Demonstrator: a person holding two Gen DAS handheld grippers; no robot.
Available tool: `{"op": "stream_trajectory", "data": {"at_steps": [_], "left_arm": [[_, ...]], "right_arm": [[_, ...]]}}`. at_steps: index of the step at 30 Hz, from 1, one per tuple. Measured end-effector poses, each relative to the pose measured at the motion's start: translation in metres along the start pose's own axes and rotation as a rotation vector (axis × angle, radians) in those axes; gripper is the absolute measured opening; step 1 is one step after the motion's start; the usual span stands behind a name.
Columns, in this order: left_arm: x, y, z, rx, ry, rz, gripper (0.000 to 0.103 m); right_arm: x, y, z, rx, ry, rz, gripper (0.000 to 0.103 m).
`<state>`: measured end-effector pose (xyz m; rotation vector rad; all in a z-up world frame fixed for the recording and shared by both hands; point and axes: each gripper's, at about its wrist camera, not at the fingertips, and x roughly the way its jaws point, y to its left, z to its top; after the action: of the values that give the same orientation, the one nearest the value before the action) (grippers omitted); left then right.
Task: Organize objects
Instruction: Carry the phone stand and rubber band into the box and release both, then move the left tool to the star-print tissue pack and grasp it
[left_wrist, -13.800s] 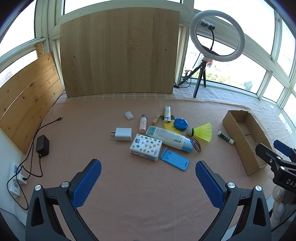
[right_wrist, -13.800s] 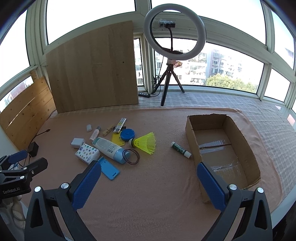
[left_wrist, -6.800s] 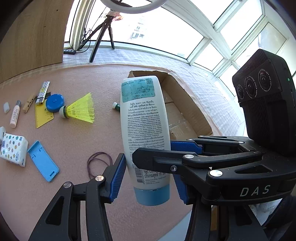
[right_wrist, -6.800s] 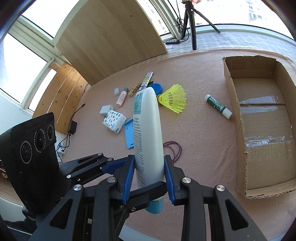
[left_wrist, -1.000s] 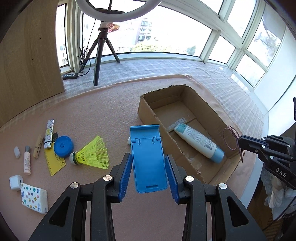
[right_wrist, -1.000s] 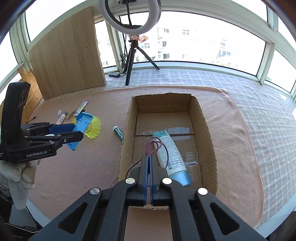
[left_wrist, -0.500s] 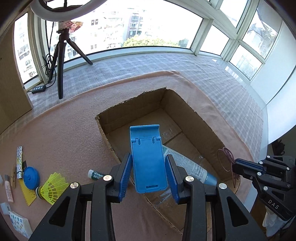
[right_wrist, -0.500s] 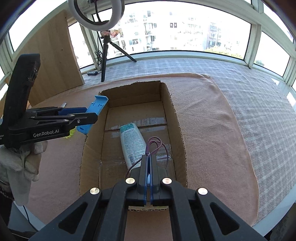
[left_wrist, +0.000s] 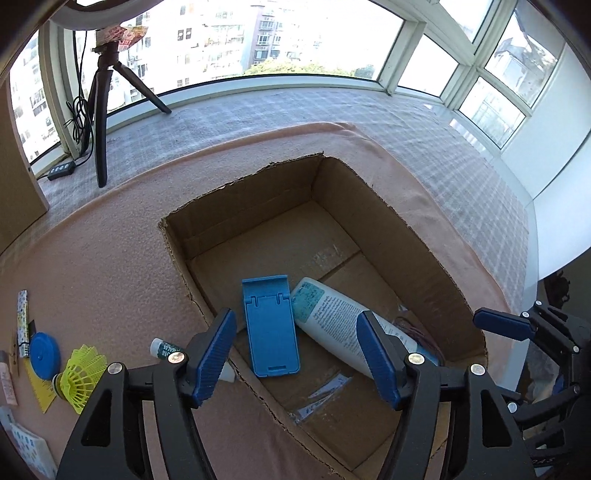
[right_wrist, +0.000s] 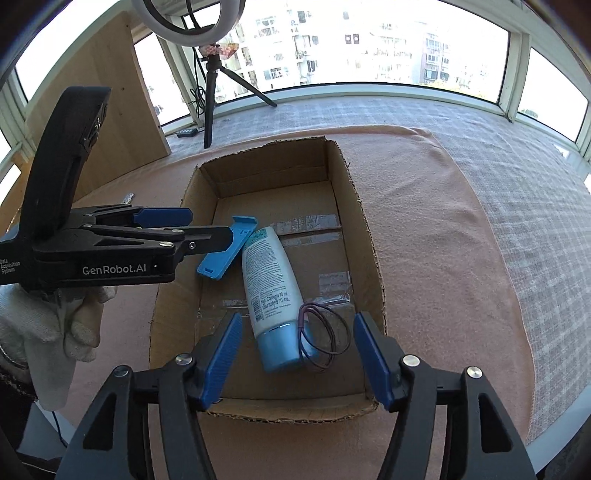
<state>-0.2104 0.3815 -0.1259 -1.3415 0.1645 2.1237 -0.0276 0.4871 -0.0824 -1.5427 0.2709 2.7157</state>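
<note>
An open cardboard box (left_wrist: 373, 195) (right_wrist: 369, 236) sits on the pink cloth. In it lies a white lotion bottle (left_wrist: 340, 325) (right_wrist: 271, 288) with a blue cap. A blue phone stand (left_wrist: 271, 325) (right_wrist: 227, 251) rests against the bottle, clear of my left gripper (left_wrist: 297, 356) (right_wrist: 207, 225), whose jaws are opening above it. A purple hair band (right_wrist: 325, 332) (left_wrist: 417, 332) lies by the bottle's cap. Over the box's near end my right gripper (right_wrist: 297, 360) is opening too, and its pads touch nothing.
Left of the box lie a green glue stick (left_wrist: 166, 349), a yellow shuttlecock (left_wrist: 83, 376), a blue round lid (left_wrist: 44, 354) and a patterned tissue pack (left_wrist: 26, 446). A tripod (left_wrist: 107, 110) and a wooden board (right_wrist: 110, 92) stand behind. A gloved hand (right_wrist: 55, 325) holds the left gripper.
Both grippers have gone from shut to open. The blue stand left the left jaws and now lies in the box. The hair band dropped from the right jaws beside the bottle cap.
</note>
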Motion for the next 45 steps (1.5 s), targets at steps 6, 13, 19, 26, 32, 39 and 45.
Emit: {"op": "stream_trajectory", "data": {"at_steps": [6, 13, 19, 26, 32, 39, 45], "left_arm": [[-0.01, 0.005, -0.004, -0.014, -0.01, -0.01, 0.071], [-0.032, 0.021, -0.018, -0.045, -0.029, 0.01, 0.071], [-0.061, 0.051, -0.036, -0.096, -0.054, 0.029, 0.071], [-0.096, 0.096, -0.066, -0.155, -0.074, 0.076, 0.071], [-0.125, 0.143, -0.098, -0.226, -0.089, 0.126, 0.071], [-0.151, 0.205, -0.146, -0.338, -0.094, 0.188, 0.071], [-0.168, 0.246, -0.191, -0.445, -0.098, 0.207, 0.071]], "right_arm": [[-0.002, 0.006, 0.002, -0.005, -0.006, -0.005, 0.062], [-0.003, 0.011, 0.003, 0.015, -0.011, 0.009, 0.062], [-0.005, 0.028, 0.005, 0.007, -0.02, 0.034, 0.062], [-0.003, 0.062, 0.009, -0.015, -0.022, 0.082, 0.062], [0.001, 0.097, 0.015, -0.037, -0.019, 0.144, 0.062], [0.014, 0.141, 0.024, -0.07, 0.0, 0.22, 0.062], [0.026, 0.182, 0.035, -0.109, 0.008, 0.282, 0.062]]}}
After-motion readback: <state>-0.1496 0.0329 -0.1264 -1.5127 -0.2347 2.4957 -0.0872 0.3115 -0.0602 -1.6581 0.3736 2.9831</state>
